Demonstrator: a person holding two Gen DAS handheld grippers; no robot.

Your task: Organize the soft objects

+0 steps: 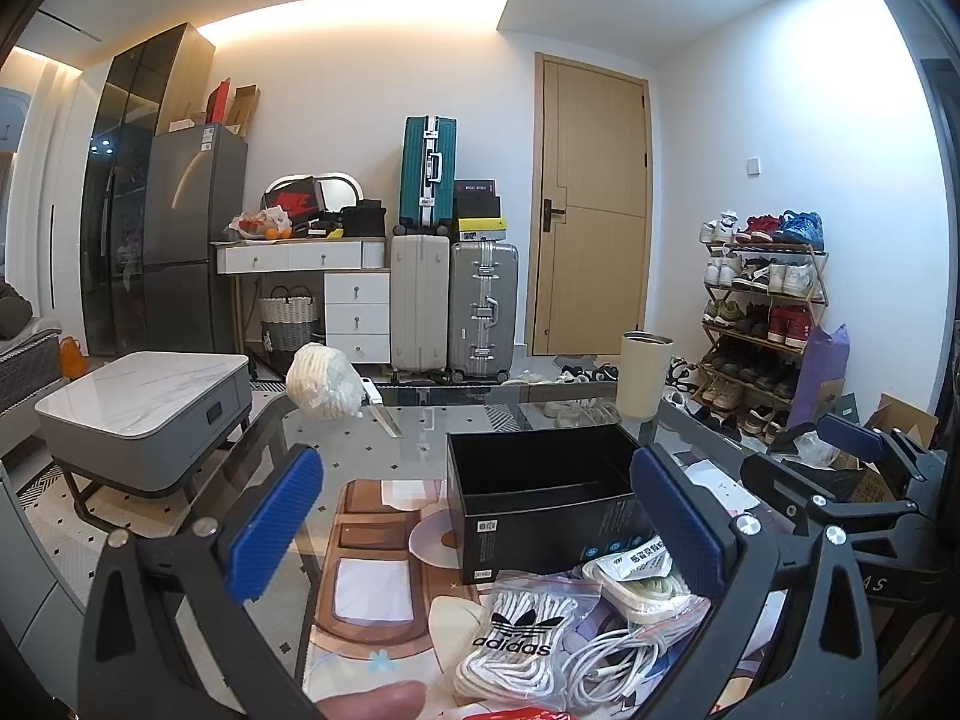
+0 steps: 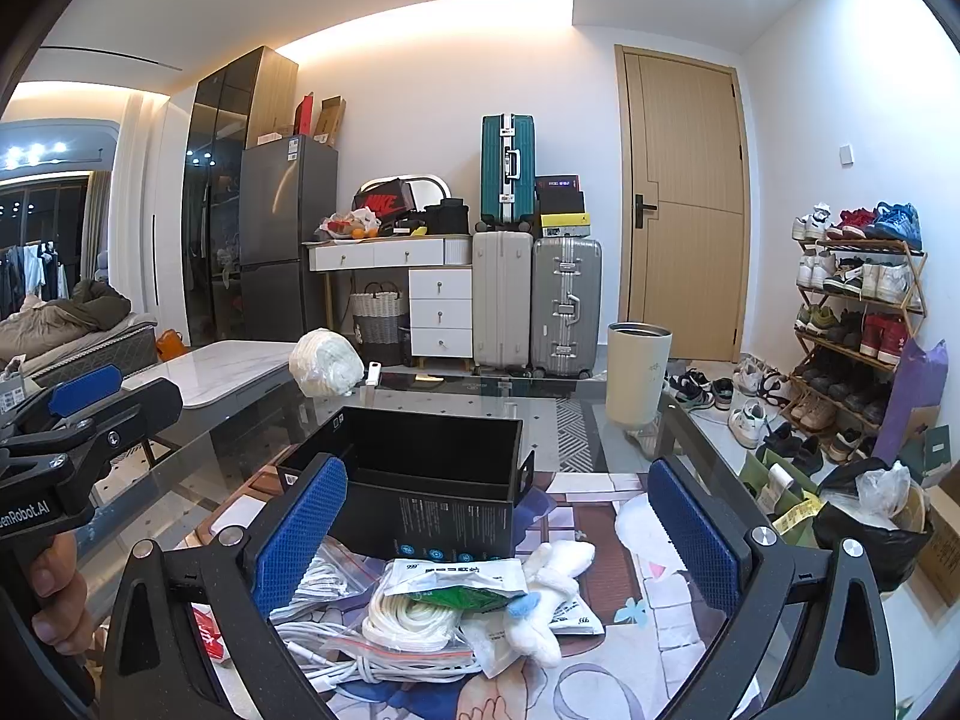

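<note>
An open black box [image 1: 540, 498] [image 2: 432, 480] stands empty on the glass table. In front of it lies a heap of soft items: an adidas bag of white laces [image 1: 522, 642], a bag of cream laces [image 2: 414, 612], a white cable [image 2: 336, 660], a foil packet [image 2: 456, 585] and a white plush toy [image 2: 552, 588]. My left gripper [image 1: 480, 534] is open above the heap's left side, holding nothing. My right gripper [image 2: 498, 534] is open above the heap, holding nothing. A wrapped bundle of white rope [image 1: 324, 384] [image 2: 327, 363] sits at the table's far side.
A cream cylindrical bin [image 2: 637, 375] stands at the table's far right. A grey coffee table [image 1: 144, 402] is on the left, a shoe rack [image 2: 852, 324] and bags [image 2: 870, 510] on the right. Suitcases [image 2: 534, 300] and a white desk [image 2: 390, 252] line the back wall.
</note>
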